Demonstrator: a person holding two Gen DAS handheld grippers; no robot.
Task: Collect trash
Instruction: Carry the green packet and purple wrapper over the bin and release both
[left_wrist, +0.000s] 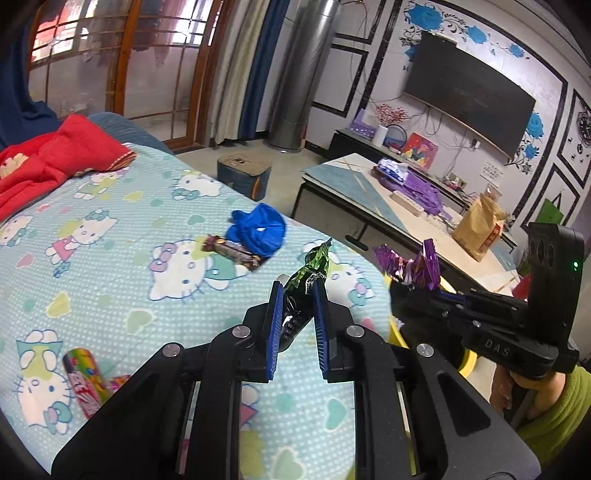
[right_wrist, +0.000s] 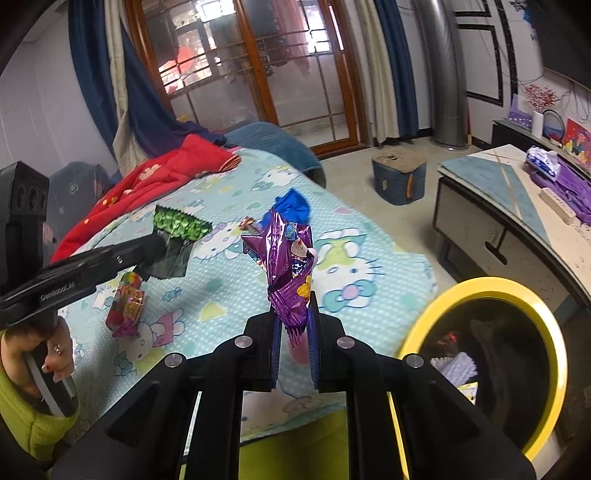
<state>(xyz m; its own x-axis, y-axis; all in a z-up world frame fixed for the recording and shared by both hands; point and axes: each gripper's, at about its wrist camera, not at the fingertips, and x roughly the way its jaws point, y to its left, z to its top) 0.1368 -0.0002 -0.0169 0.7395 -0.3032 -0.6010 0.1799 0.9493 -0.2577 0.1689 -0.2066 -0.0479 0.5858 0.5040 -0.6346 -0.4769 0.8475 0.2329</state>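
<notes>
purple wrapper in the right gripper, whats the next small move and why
Probably swing the right gripper rightward over the yellow-rimmed bin and open it. The purple wrapper is already pinched and lifted off the bed, and the bin's open mouth sits just to its right.

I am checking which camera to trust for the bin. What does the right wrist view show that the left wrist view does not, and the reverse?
Only the right wrist view shows the inside of the yellow-rimmed bin, with some trash already in it, and the left hand on its handle. Only the left wrist view shows the television and the brown paper bag. Both show the left gripper shut on the green wrapper, the right gripper shut on the purple wrapper, and the blue cloth on the bed.
</notes>
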